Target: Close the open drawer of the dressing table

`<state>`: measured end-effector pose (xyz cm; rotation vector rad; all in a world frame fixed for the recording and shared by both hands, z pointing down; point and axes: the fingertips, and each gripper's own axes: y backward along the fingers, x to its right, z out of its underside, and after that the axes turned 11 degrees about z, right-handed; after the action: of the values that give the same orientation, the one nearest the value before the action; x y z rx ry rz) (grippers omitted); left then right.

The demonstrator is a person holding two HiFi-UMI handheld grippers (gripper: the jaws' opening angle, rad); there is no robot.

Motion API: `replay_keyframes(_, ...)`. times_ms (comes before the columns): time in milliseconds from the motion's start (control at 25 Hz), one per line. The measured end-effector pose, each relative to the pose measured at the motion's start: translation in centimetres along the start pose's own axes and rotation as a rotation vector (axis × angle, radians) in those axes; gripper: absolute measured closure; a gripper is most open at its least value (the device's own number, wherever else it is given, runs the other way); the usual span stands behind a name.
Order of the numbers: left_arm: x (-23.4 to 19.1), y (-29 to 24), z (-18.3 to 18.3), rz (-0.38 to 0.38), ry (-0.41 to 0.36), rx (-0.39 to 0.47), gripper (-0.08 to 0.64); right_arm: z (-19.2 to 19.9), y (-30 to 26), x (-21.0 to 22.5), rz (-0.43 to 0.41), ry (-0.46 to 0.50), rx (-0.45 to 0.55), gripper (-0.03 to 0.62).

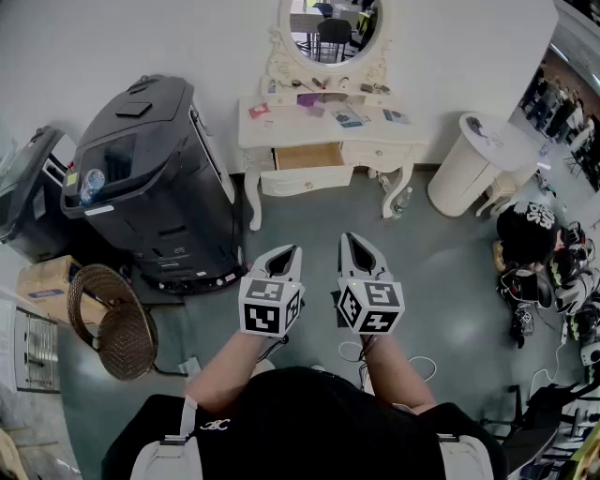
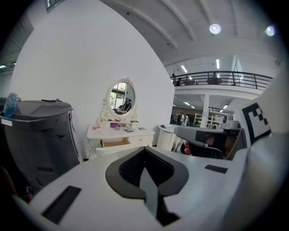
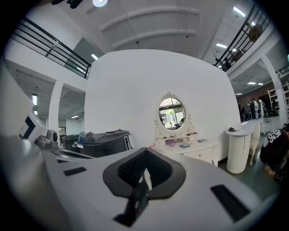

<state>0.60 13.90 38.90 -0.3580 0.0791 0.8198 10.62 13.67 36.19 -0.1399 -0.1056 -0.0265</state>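
A large black machine (image 1: pixel 150 178) is set left of the white dressing table (image 1: pixel 286 120), whose left drawer (image 1: pixel 307 178) is pulled open. Well apart from it, the left gripper (image 1: pixel 292 251) and right gripper (image 1: pixel 348 238) are held side by side, pointed at it, fingers pressed together, empty.

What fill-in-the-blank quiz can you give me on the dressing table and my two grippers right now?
1. In the head view, the open drawer sits in the ____ half of the dressing table.
2. The left gripper and the right gripper both have their jaws ____, with nothing between them.
3. The mirror on the dressing table is ____ in shape.

Missing words: left; shut; oval.
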Motion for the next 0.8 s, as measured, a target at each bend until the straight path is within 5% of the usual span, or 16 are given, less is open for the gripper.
replay_keyframes(800,-6.3,3.3,0.3,0.069,-0.004,-0.009,0.552,0.9,-1.5,-7.9,0.035,-0.015,0.002,0.581)
